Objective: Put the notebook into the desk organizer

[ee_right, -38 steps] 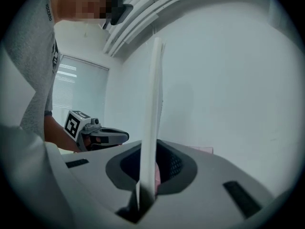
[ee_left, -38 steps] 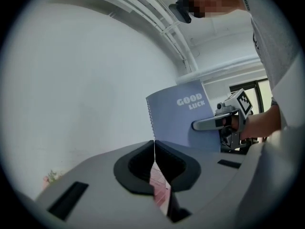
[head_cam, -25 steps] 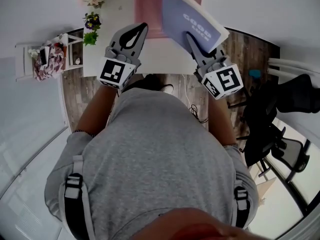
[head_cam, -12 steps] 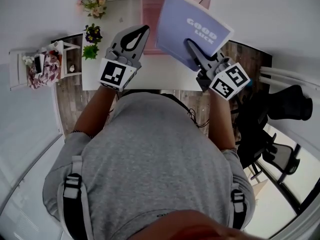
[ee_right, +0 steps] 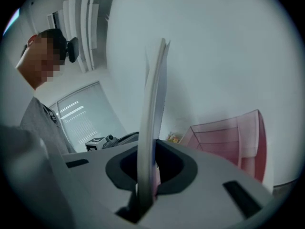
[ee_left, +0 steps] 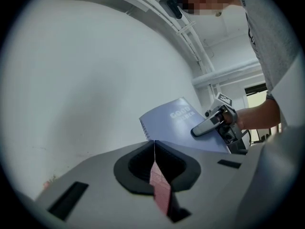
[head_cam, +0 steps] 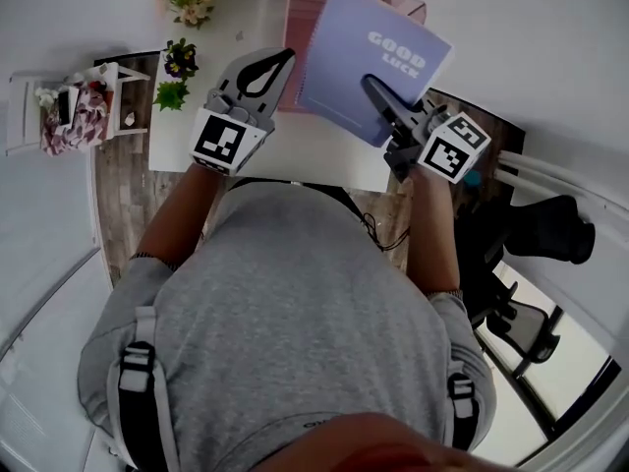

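A lavender spiral notebook [head_cam: 369, 62] printed "GOOD LUCK" is held up over the white desk [head_cam: 314, 150], with my right gripper [head_cam: 371, 85] shut on its near edge. In the right gripper view the notebook [ee_right: 155, 94] stands edge-on between the jaws of the right gripper [ee_right: 151, 149]. The pink desk organizer [head_cam: 298, 37] stands at the back of the desk, partly hidden behind the notebook; it also shows as the organizer [ee_right: 228, 137] to the right of the jaws. My left gripper [head_cam: 285, 55] hovers beside the notebook's left edge, shut and holding nothing. The left gripper [ee_left: 153, 142] view shows the notebook [ee_left: 176, 123] ahead.
Two small flower pots [head_cam: 177, 67] sit at the desk's left end. A white shelf unit [head_cam: 69, 106] stands on the wood floor further left. A black office chair [head_cam: 531, 234] is at the right. The wall rises just behind the desk.
The notebook has swung from steeply tilted to facing more open toward the camera and shifted slightly left over the organizer. The left gripper has hardly moved.
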